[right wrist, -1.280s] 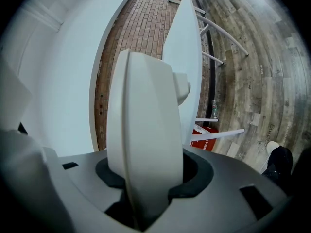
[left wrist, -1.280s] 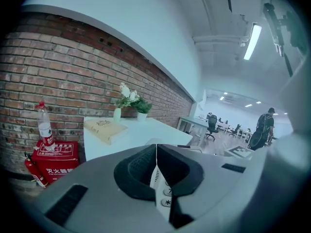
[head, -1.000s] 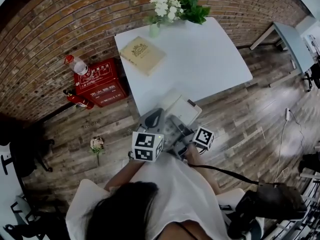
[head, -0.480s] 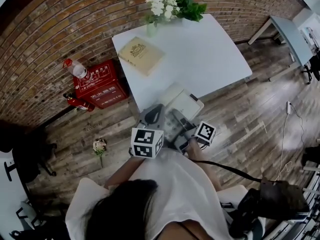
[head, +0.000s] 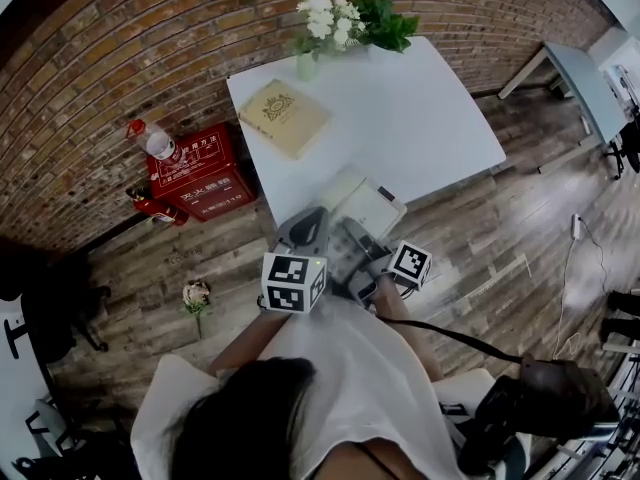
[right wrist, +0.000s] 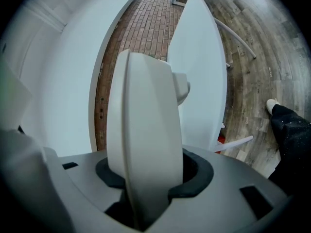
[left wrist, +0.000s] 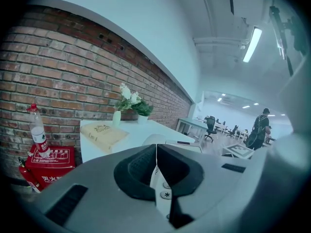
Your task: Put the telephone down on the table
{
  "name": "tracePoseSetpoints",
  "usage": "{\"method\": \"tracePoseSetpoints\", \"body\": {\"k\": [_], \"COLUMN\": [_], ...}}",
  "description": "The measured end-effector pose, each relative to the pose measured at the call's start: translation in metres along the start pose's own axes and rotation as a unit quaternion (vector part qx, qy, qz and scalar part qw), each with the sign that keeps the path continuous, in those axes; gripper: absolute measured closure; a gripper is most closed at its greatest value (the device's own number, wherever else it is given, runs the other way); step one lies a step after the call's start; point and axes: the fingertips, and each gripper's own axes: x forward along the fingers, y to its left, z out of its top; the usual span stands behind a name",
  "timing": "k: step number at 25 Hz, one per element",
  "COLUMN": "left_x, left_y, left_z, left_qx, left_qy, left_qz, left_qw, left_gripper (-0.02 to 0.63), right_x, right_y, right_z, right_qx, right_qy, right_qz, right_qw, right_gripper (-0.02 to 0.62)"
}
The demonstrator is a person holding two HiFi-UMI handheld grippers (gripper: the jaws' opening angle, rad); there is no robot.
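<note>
A brick wall (head: 120,48) backs a plank floor (head: 480,248) where a white bench (head: 430,118) stands. The telephone (head: 362,213) hangs in the air between both claws. Its far end overlaps the bench's near edge and the rest is over the floor; whether it touches the bench cannot be told.

The left claw (left wrist: 156,171) is pinched on a thin edge of the telephone. Only a sliver of keypad with a star key shows between its pads. The right claw (right wrist: 146,178) is clamped round the telephone's broad white body, which blocks most of that view.

From above, the two marker cubes and the person's head (head: 250,418) cover the hands and the near end of the telephone.

On the bench lie a tan book (head: 284,115) at the far left and a vase of white flowers (head: 335,23) at the far edge, both well apart from the telephone. Left of the bench, against the wall, a red box (head: 200,173) carries a plastic bottle (head: 150,140). A single flower (head: 195,295) lies on the floor. A black bag (head: 545,398) sits near right, partly cut off.
</note>
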Motion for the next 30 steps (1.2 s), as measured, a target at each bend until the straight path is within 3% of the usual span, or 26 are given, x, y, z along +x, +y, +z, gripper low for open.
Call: {"method": "tracePoseSetpoints", "body": {"k": [22, 30], "left_x": [0.096, 0.134], "left_y": [0.01, 0.012], "left_z": [0.017, 0.025], "left_qx": [-0.016, -0.019], "left_qy": [0.025, 0.04], "left_qz": [0.009, 0.012], "left_qw": [0.9995, 0.9989], "left_gripper": [0.58, 0.581], "right_x": [0.049, 0.061], "right_y": [-0.016, -0.027], "right_z": [0.08, 0.118], "right_qx": [-0.004, 0.024], "right_qy": [0.034, 0.021], "right_qz": [-0.014, -0.019], "right_qw": [0.999, 0.999], "right_gripper": [0.379, 0.379]}}
